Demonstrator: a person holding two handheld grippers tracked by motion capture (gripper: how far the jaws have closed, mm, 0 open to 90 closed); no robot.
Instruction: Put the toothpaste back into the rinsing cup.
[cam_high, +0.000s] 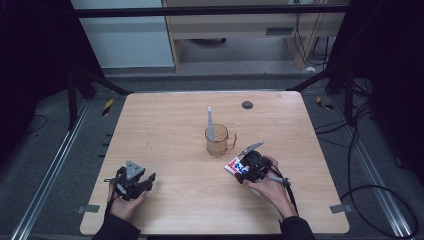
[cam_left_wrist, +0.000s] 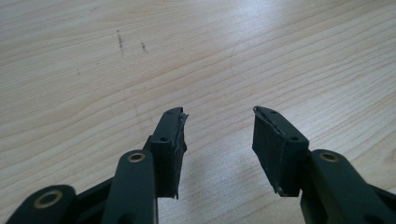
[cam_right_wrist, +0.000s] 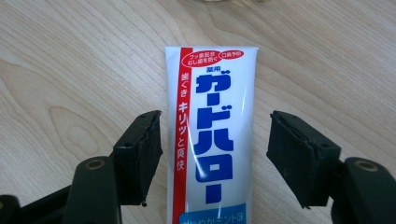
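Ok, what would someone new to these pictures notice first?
Probably the white toothpaste tube with bold blue lettering, lying flat on the wooden table between the open jaws of the right gripper. Next, the amber glass mug mid-table, with a grey pointed object standing in it.

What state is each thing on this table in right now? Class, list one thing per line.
Toothpaste tube: lying flat on the table, between the open jaws, not gripped.
Glass mug: upright, a grey pointed item standing in it.
Right hand-held gripper: open, straddling the tube.
Left hand-held gripper: open, holding nothing, over bare wood.
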